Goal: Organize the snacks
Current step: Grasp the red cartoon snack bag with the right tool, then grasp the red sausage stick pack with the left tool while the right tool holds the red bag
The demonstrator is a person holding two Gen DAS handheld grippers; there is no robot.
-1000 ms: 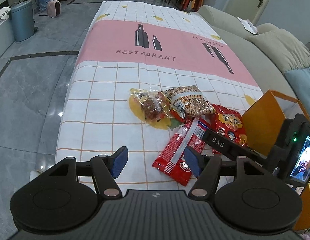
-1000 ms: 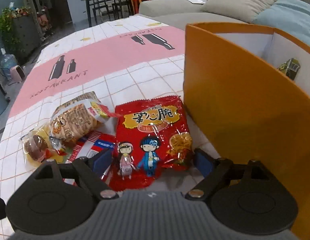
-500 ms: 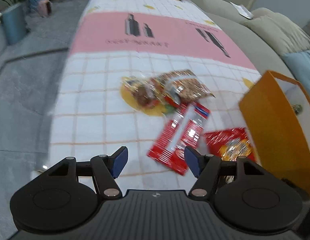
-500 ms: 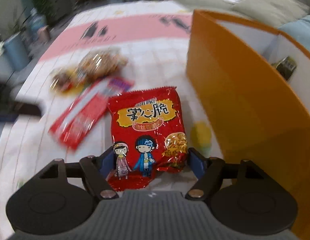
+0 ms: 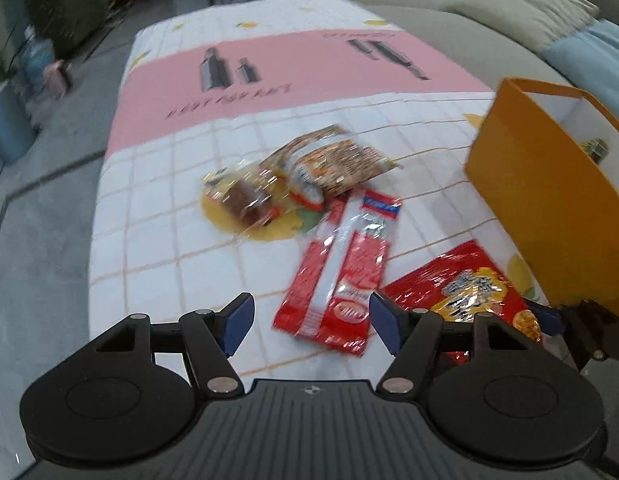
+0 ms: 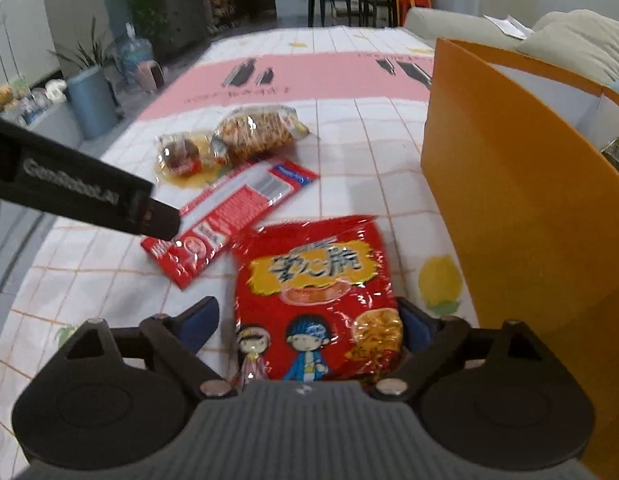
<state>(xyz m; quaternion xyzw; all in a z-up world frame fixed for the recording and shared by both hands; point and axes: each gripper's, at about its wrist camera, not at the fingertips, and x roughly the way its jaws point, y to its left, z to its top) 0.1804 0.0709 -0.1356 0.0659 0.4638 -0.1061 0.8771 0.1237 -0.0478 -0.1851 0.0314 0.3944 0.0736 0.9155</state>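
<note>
in the left wrist view the left gripper (image 5: 311,322) was spread, its jaws opening, nothing pinched. the near end of the long red pack (image 5: 341,272) lay just ahead, between the blue fingertips (image 5: 239,318) but untouched by them. further ahead sat the clear bun pack (image 5: 249,200) and the brown patterned pack (image 5: 341,164), touching each other on the tablecloth (image 5: 157,216). to the right of the jaws lay the red noodle bag (image 5: 461,288), and beyond it the orange box (image 5: 549,208) stood upright; one small item showed inside, too small to tell.

in the right wrist view the right gripper (image 6: 309,326) was spread around the noodle bag's (image 6: 317,292) near end. the right pad sat at the bag's edge; a gap showed at the left pad, so no pinch was seen. the box (image 6: 521,208) stood just right of the jaws. ahead to the left lay the long pack (image 6: 233,212), with the bun (image 6: 181,156) and brown pack (image 6: 257,132) beyond. the left gripper's black body crossed the left side.
</note>
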